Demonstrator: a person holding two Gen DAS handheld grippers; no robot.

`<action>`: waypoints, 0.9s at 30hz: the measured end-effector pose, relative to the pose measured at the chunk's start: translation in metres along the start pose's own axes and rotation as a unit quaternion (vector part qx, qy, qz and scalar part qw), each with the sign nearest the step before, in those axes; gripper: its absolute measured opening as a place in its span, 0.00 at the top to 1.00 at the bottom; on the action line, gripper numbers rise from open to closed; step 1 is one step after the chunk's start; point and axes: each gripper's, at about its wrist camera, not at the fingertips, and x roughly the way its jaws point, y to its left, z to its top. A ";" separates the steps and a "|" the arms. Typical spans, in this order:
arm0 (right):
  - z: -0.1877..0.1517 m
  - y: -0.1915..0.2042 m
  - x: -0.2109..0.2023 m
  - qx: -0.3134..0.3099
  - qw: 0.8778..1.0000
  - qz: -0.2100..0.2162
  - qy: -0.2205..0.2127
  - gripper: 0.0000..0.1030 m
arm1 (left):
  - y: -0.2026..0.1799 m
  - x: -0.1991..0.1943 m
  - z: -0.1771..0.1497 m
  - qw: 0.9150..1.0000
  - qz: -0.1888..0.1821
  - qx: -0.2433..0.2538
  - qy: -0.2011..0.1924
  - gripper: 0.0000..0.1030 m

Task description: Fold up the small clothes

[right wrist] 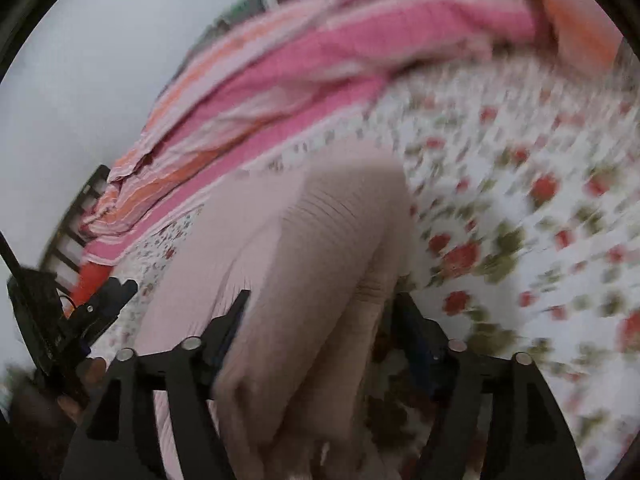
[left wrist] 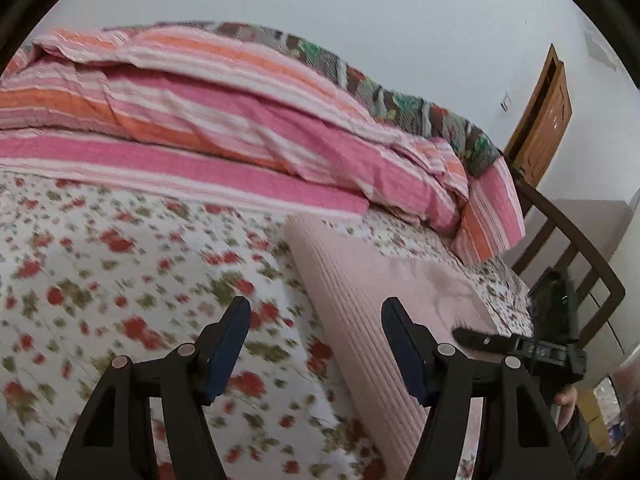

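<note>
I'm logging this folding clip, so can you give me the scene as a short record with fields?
surface: floral bedsheet
garment: pale pink ribbed garment, lying on the sheet
bedding: pink and orange striped quilt bunched beyond it
left claw: open, holding nothing, over the garment's edge
right claw: fingers apart, a raised fold of the garment between them; grip unclear from blur
background: wooden door

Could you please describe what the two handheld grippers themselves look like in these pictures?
Both the left gripper and right gripper have matte black angular frames with triangular cut-outs, silver round pivot pins, and dark navy-blue finger pads. The hands holding them are barely visible, and any markings are too blurred to read.
</note>
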 end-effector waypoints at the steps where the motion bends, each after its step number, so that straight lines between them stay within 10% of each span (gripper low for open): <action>1: 0.001 0.002 0.003 -0.007 1.000 -0.002 0.000 0.27 | 0.005 -0.002 0.003 1.000 0.004 -0.006 -0.005 0.36; 6: 0.007 0.004 0.017 0.007 1.000 0.006 0.017 0.23 | 0.031 -0.010 0.010 0.999 -0.001 -0.047 -0.014 0.36; 13: 0.006 0.010 0.005 0.014 0.998 0.058 0.014 0.64 | 0.043 -0.020 0.012 0.997 -0.023 -0.074 -0.020 0.36; 27: 0.033 0.150 -0.060 -0.077 0.990 -0.016 -0.115 0.66 | 0.070 -0.062 0.020 0.993 -0.024 -0.100 -0.053 0.36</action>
